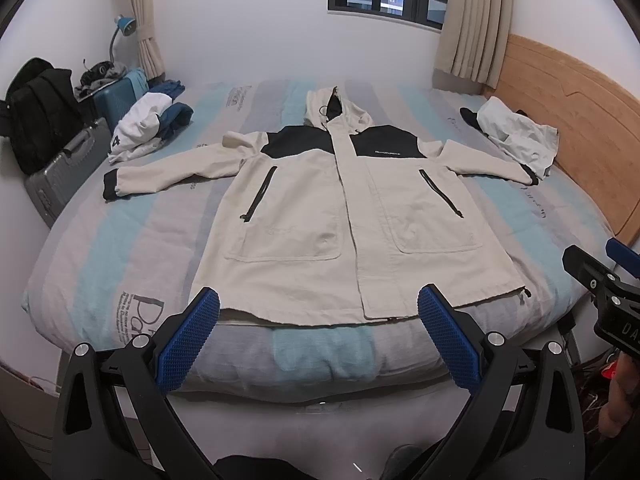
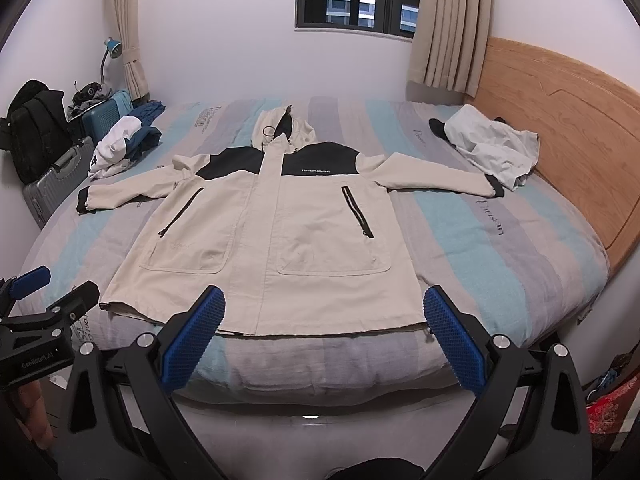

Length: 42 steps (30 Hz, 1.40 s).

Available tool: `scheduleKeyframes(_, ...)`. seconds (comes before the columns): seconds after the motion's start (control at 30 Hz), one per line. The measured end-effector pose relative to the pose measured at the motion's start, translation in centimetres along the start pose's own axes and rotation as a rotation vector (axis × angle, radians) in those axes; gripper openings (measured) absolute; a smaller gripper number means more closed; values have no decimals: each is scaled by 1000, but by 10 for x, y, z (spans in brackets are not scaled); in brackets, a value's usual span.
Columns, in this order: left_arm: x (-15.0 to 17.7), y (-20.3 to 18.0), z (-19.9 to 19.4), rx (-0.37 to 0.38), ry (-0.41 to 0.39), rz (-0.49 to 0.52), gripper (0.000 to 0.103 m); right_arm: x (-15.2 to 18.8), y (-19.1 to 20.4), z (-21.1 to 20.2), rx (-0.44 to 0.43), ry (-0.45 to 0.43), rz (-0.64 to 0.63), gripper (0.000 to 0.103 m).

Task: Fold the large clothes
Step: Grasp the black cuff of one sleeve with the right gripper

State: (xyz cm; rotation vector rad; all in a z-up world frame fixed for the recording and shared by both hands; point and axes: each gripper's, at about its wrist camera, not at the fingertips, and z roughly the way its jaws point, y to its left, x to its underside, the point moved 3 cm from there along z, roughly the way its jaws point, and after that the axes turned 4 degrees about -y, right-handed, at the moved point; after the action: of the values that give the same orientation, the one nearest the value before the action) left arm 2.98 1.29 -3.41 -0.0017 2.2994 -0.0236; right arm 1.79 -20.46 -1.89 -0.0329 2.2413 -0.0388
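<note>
Jacket (image 1: 344, 216): flat on bed (image 1: 120, 240), sleeves spread.
Handling: likely soft, bulky; you should pinch cuffs or hem.
Left gripper (image 1: 319, 307): jaws apart, empty.
Right gripper (image 2: 325, 306): jaws apart, empty.

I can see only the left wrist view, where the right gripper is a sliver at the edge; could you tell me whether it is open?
Observer: Yes. In the right wrist view the right gripper is open and empty, with its fingers framing the jacket hem.
Operator: Thank you. Is the jacket's cuff on the headboard side clear of the white garment there?
Observer: The black cuff shows whole in that view and lies right against the white garment. I cannot tell whether they overlap.
</note>
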Motion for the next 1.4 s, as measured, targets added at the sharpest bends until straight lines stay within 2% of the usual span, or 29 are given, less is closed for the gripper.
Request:
scheduleKeyframes(0.2,-22,8,47,7,11,-7,97,-19,-3,47,-4,6,15,96)
scheduleKeyframes(0.4,-64,17,137,48,35,-37,97,-55,-5,144,-27,10,32,96)
scheduleKeyframes(0.53,-107,18,184,20,3,-12,97,-91,-5,199,-60,19,42,96)
scheduleKeyframes(0.63,-140,21,209,29,29,-18,97,-129,-1,233,-86,52,32,96)
scheduleKeyframes(0.77,-187,25,232,41,70,-7,97,-171,3,255,-105,53,23,96)
scheduleKeyframes(0.9,-232,29,260,27,93,-21,97,-205,-4,280,-73,42,0,96)
scheduleKeyframes(0.97,-247,28,274,26,92,-41,97,-222,-14,298,-51,15,2,96)
scheduleKeyframes(1.03,-264,24,294,16,85,-47,97,-234,-29,322,-18,34,18,96)
scheduleKeyframes(1.23,-301,-5,363,8,77,-72,97,-253,-91,399,-49,101,57,96)
scheduleKeyframes(1.3,-309,-13,385,11,98,-72,97,-259,-122,428,-94,139,68,96)
scheduleKeyframes(1.4,-317,-22,420,0,134,-82,97,-261,-165,463,-105,192,76,96)
